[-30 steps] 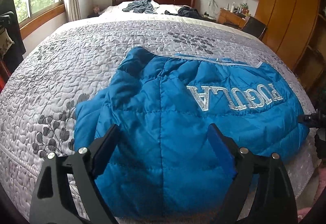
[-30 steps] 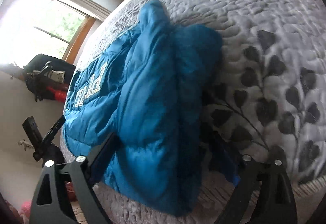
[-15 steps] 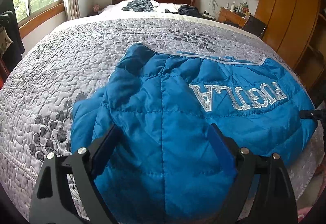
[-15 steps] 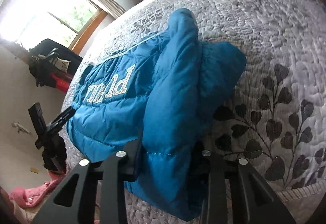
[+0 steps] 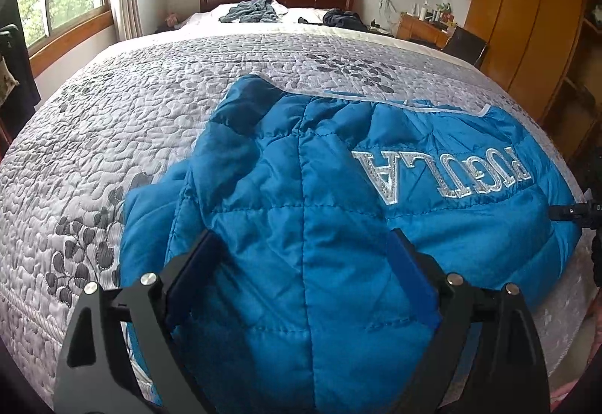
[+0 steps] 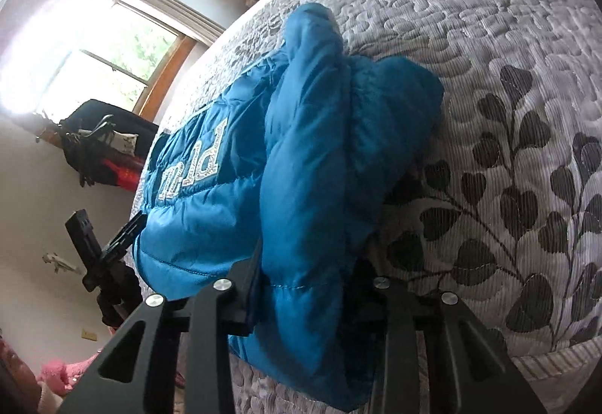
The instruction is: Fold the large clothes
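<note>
Blue jacket (image 5: pixel 301 211) on quilted bedspread (image 5: pixel 113 135)

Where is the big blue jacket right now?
The blue jacket lies on the grey quilted bedspread near the bed's foot edge, in both views, between the open left gripper and the clamped right gripper.

quilted grey bed (image 5: pixel 158 120) — blue jacket (image 5: pixel 320 218) on it

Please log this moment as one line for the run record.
left gripper: open over blue jacket | right gripper: shut on jacket edge | surface: quilted bedspread
</note>
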A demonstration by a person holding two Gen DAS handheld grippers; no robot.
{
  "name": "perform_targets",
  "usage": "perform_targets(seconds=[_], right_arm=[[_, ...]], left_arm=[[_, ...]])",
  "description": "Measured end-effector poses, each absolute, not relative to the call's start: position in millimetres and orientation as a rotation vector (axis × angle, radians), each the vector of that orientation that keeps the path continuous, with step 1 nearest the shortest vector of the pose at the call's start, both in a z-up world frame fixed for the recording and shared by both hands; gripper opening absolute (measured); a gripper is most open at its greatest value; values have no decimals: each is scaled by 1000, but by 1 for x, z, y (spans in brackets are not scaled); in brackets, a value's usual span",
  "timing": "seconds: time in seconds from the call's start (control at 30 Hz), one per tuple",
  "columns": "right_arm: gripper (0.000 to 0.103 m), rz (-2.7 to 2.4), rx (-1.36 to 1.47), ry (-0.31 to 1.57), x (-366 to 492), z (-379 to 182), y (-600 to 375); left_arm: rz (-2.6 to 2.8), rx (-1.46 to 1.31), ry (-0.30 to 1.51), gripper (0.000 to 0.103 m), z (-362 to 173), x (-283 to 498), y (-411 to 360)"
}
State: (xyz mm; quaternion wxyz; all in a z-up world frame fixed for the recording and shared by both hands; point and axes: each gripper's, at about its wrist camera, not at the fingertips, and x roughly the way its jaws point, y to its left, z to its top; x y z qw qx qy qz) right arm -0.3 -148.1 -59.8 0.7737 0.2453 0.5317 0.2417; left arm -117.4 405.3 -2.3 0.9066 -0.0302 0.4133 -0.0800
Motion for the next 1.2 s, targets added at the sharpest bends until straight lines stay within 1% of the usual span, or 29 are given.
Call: perform_targets(seconds=[0.13,0.23,0.43,0.67,0.8,1.0,1.2], right_arm=[[31,498,526,1144,-1,-48,-146],[27,484,473,1118,-2,-25,-135],[26,480,345,1074,-5,30,-103],[25,531,106,1009,-4,96,-21],[24,585,-77,989,-5,119,42],[24,674,-298,1012,-5,118,135],[24,762,-432,1062,-5,85,194]], left_arm=[[-180,-76,854,90,-4,-116,408],[-188,-79,854,90,-5,-114,410],[-203,-92,849,90,-6,-112,412],[-268,-179,848,90,9,-118,432],[-274,-222,807,90,26,-129,454],[-295,-302,785,90,37,-143,481],[-341,-415,767,90,45,-145,505]])
